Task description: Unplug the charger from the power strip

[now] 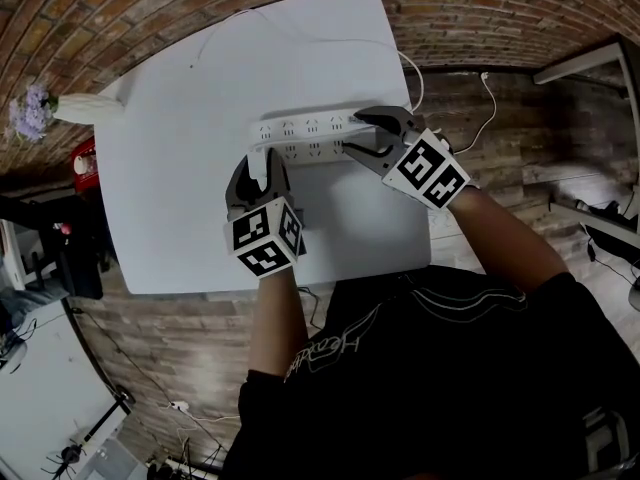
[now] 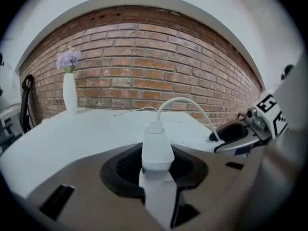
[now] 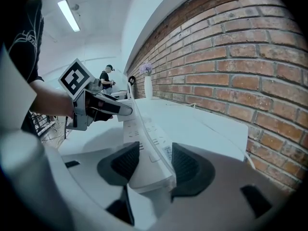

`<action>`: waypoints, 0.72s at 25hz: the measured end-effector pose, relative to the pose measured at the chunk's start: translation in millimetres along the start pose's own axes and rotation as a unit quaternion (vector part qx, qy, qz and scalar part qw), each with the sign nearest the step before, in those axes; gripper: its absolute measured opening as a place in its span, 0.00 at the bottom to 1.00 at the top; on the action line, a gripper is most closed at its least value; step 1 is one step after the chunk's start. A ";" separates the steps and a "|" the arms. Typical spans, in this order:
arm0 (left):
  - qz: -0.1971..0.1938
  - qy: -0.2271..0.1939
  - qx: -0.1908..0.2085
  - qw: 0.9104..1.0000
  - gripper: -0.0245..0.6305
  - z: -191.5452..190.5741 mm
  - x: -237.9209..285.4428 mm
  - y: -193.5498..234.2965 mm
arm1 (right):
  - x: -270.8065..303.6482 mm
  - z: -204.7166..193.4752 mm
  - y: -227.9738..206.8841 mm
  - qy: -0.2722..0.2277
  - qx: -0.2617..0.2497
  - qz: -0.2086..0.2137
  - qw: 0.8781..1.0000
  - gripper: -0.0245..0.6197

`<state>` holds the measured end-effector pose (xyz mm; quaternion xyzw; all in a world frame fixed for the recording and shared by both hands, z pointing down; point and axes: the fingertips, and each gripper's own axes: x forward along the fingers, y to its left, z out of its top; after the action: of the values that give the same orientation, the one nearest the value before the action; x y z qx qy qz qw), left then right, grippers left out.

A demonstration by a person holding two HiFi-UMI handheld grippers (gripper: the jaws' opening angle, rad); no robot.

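Observation:
A long white power strip [image 1: 310, 136] lies across the white table [image 1: 190, 208]. At its left end stands a white charger [image 1: 263, 160], and my left gripper [image 1: 262, 171] is shut on it. In the left gripper view the charger [image 2: 157, 148] sits squeezed between the dark pads [image 2: 120, 166], and its white cable [image 2: 187, 102] arcs off to the right. My right gripper [image 1: 372, 135] is shut on the strip's right end. From the right gripper view the strip [image 3: 144, 138] runs away between both pads [image 3: 190, 165] toward the left gripper [image 3: 103, 107].
A white vase with purple flowers [image 1: 85, 108] stands at the table's far left corner. A brick wall [image 2: 144, 81] rises behind the table. The strip's cord [image 1: 480, 118] hangs off the right edge. A person [image 3: 108, 78] stands far off.

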<state>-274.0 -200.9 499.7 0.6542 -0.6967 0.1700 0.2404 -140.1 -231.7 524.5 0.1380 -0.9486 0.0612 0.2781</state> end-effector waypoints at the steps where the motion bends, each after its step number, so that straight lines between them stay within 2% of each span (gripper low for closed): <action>1: 0.009 0.002 0.018 1.000 0.24 0.6 -0.1 -0.6 | 0.4 0.3 0.2 0.000 0.001 -0.001 1.000 0.34; 4: 0.025 0.007 0.045 0.999 0.24 1.3 -0.6 -2.2 | 0.5 0.7 0.4 -0.001 0.000 -0.003 1.000 0.34; 6: 0.023 0.009 0.041 0.999 0.24 1.8 -1.1 -2.9 | 0.3 1.2 0.1 -0.002 0.000 -0.002 1.000 0.34; 11: -0.023 0.011 -0.050 0.998 0.25 -1.0 -1.3 -0.3 | -1.0 -0.2 0.0 -0.004 -0.001 0.002 1.000 0.34; 13: -0.031 0.011 -0.060 0.998 0.25 -0.9 -1.1 0.5 | -1.4 -0.3 -0.3 -0.005 -0.001 0.002 1.000 0.34; 16: -0.020 0.013 -0.039 0.999 0.25 -0.3 -1.3 1.1 | -0.5 0.2 -0.4 -0.005 -0.001 0.000 1.000 0.34; 18: 0.003 0.013 0.008 1.000 0.24 0.7 -3.2 -1.4 | -0.5 0.3 0.1 -0.006 -0.001 0.000 1.000 0.34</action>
<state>-272.6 -198.7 497.3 0.6519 -0.6940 0.1844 0.2437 -139.9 -231.6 524.0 0.1382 -0.9502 0.0590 0.2731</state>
